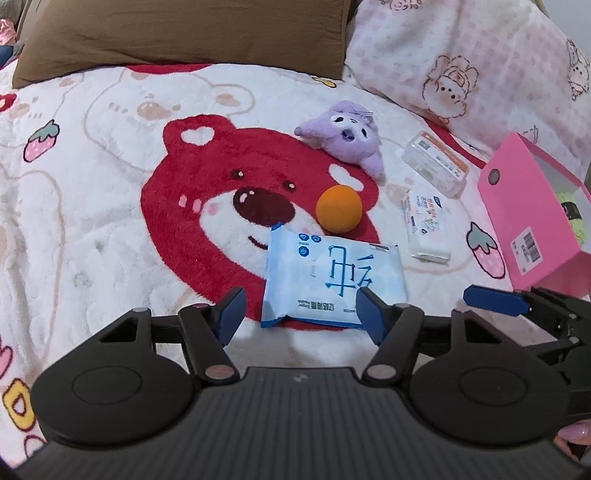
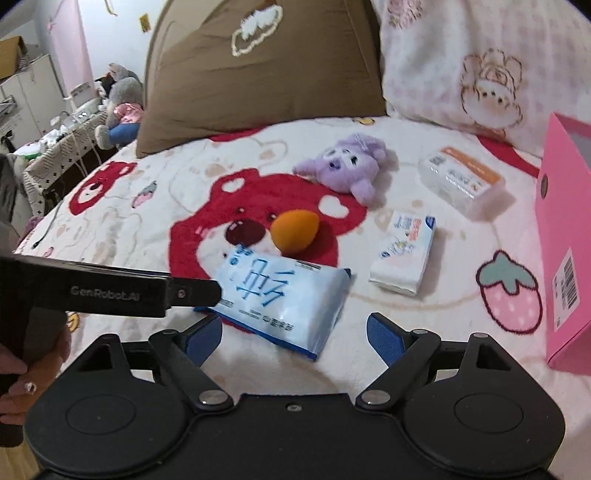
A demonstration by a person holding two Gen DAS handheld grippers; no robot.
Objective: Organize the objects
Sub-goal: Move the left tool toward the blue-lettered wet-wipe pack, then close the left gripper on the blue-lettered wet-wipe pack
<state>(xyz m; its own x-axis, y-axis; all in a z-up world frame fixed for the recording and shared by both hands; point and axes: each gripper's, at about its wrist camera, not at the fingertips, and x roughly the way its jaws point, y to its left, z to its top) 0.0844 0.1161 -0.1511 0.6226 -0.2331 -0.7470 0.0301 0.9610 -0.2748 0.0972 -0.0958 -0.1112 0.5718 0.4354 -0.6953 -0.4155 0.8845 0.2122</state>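
A blue wet-wipes pack point(image 1: 332, 280) point(image 2: 280, 295) lies on the bear blanket, its near edge between the pads of my open left gripper point(image 1: 301, 312). Beyond it sit an orange makeup sponge point(image 1: 339, 214) point(image 2: 295, 230), a purple plush toy point(image 1: 343, 133) point(image 2: 347, 162), a small tissue pack point(image 1: 424, 225) point(image 2: 406, 251) and a clear orange-labelled box point(image 1: 436, 162) point(image 2: 461, 181). My right gripper point(image 2: 295, 334) is open and empty, just short of the wipes pack; it shows at the right edge in the left wrist view point(image 1: 495, 299).
An open pink box point(image 1: 532, 210) point(image 2: 565, 236) stands at the right with something green inside. A brown pillow point(image 1: 177, 33) point(image 2: 258, 70) and a pink patterned pillow point(image 1: 480, 55) point(image 2: 480, 62) lie at the back. The bed edge and cluttered furniture are at the left point(image 2: 55, 147).
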